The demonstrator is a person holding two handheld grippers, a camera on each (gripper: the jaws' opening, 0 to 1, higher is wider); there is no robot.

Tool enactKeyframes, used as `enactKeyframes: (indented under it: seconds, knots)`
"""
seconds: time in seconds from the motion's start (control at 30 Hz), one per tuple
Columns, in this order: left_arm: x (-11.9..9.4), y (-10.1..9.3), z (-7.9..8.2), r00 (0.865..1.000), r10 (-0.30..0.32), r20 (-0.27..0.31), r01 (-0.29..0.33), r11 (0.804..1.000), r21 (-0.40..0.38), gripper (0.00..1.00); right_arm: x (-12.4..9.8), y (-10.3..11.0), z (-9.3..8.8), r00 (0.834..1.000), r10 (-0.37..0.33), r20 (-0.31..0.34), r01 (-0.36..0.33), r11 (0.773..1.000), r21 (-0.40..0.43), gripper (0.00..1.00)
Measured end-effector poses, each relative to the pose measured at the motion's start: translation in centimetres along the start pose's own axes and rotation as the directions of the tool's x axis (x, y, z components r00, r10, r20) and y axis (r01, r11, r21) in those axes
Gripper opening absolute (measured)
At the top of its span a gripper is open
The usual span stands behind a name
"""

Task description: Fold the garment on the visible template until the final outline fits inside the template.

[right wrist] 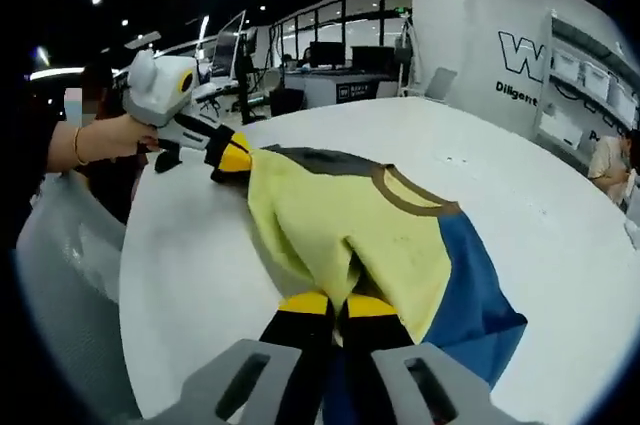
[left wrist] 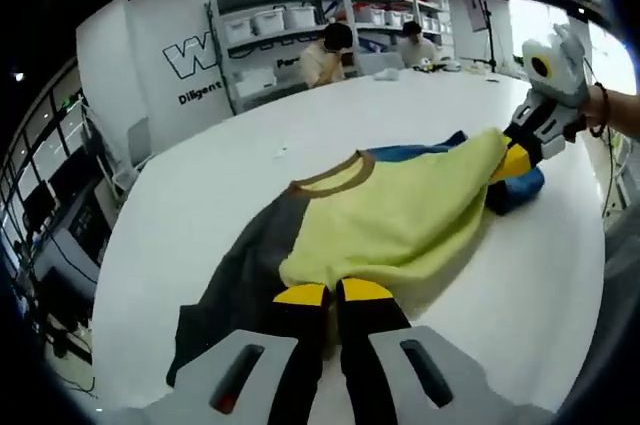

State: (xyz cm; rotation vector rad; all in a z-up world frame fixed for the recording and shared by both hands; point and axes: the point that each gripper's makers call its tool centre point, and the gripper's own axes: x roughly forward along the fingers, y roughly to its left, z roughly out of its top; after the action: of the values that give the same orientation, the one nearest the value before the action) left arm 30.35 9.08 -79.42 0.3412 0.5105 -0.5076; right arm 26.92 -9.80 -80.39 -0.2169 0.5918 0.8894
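Observation:
A garment lies on the white table (left wrist: 200, 195): a yellow body (left wrist: 400, 215) with a brown collar (left wrist: 335, 177), a dark grey sleeve (left wrist: 235, 285) and a blue sleeve (right wrist: 470, 285). My left gripper (left wrist: 335, 295) is shut on the yellow hem near the grey sleeve. My right gripper (right wrist: 335, 305) is shut on the yellow hem beside the blue sleeve. The right gripper (left wrist: 515, 160) enters the left gripper view at the far side of the shirt, holding the fabric lifted. The left gripper (right wrist: 235, 157) shows in the right gripper view, held by a hand. No template outline is visible.
Shelves (left wrist: 300, 20) with white bins stand behind the table, and two people (left wrist: 330, 50) sit at its far edge. Desks with monitors (right wrist: 330, 60) fill the room beyond the table in the right gripper view. A grey chair back (right wrist: 60, 275) stands near the table edge.

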Motion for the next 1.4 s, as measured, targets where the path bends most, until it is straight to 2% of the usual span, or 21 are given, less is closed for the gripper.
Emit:
enactKeyframes:
  seconds: [0.1, 0.23, 0.4, 0.43, 0.53, 0.57, 0.73, 0.87, 1.07, 1.23, 1.4]
  knots:
    - [-0.4, 0.7, 1.5, 1.0, -0.001, 0.019, 0.001, 1.0, 0.005, 0.07, -1.1, -0.4, 1.5, 0.999, 0.006, 0.042, -0.008, 0.999, 0.05, 0.0]
    - [-0.2, 1.7, 3.2, 0.999, 0.01, 0.039, -0.009, 1.0, -0.005, 0.08, -1.3, -1.3, 2.4, 0.999, -0.011, 0.039, 0.008, 0.998, 0.069, 0.0]
    - [1.0, 2.6, 4.8, 0.999, 0.021, 0.048, -0.021, 1.0, -0.003, 0.08, -0.9, -2.5, 3.6, 0.998, -0.03, 0.061, 0.024, 0.995, 0.1, 0.0]
    - [1.7, 2.9, 5.6, 0.998, 0.027, 0.053, -0.028, 1.0, 0.007, 0.08, -0.6, -3.3, 4.3, 0.996, -0.04, 0.08, 0.03, 0.993, 0.116, 0.0]
    - [3.0, 3.8, 6.1, 0.998, 0.034, 0.051, -0.034, 0.999, -0.005, 0.07, -0.2, -4.3, 4.7, 0.993, -0.063, 0.096, 0.05, 0.99, 0.131, 0.0]
    - [3.7, 4.0, 6.2, 0.998, 0.039, 0.049, -0.038, 0.999, -0.012, 0.07, 0.1, -5.3, 4.9, 0.991, -0.086, 0.104, 0.071, 0.987, 0.145, 0.0]
    - [6.2, 4.9, 5.8, 0.998, 0.06, 0.02, -0.059, 0.998, -0.034, 0.07, 1.2, -7.9, 4.7, 0.982, -0.158, 0.105, 0.132, 0.966, 0.223, 0.0]
    - [7.9, 4.6, 5.6, 0.998, 0.055, 0.001, -0.055, 0.998, -0.028, 0.07, 2.5, -9.1, 3.8, 0.98, -0.187, 0.072, 0.166, 0.96, 0.226, 0.0]
    - [10.5, 4.4, 4.2, 0.996, 0.06, -0.073, -0.061, 0.998, -0.002, 0.07, 4.3, -10.5, 2.6, 0.977, -0.211, 0.031, 0.201, 0.959, 0.2, 0.0]
    - [11.7, 4.4, 2.9, 0.989, 0.071, -0.126, -0.068, 0.997, 0.032, 0.07, 5.4, -11.3, 1.5, 0.971, -0.237, -0.019, 0.238, 0.962, 0.133, 0.0]
    - [12.5, 4.6, 2.0, 0.981, 0.091, -0.17, -0.09, 0.996, 0.014, 0.07, 6.3, -11.6, 0.4, 0.962, -0.266, -0.065, 0.272, 0.955, 0.118, 0.0]
